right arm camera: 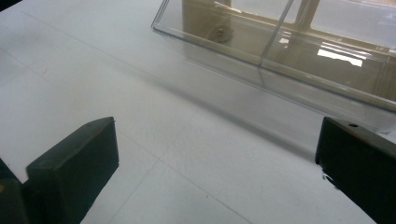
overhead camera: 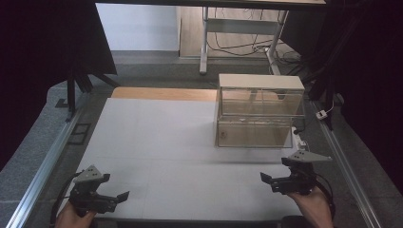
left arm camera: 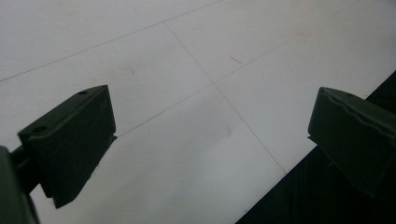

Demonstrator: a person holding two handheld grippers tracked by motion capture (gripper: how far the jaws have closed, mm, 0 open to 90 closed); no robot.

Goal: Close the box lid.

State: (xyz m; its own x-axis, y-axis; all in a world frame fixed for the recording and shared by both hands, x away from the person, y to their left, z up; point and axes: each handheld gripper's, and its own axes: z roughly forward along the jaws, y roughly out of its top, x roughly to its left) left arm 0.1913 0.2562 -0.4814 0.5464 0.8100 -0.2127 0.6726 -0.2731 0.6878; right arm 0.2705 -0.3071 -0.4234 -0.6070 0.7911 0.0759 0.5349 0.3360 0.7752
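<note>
The white worktop [overhead camera: 180,142] carries a clear cabinet [overhead camera: 259,111] at its far right. W/ respect to the cabinet, the right gripper [overhead camera: 275,180] hovers just in front, jaws wide apart, empty; the left gripper [overhead camera: 116,197] is far front-left, tilted down, jaws also spread, empty.

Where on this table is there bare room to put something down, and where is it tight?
Bare: the white tabletop from its left edge across to the clear case, and the near strip between the left gripper and right gripper. Tight: the far right corner, taken by the case.
</note>
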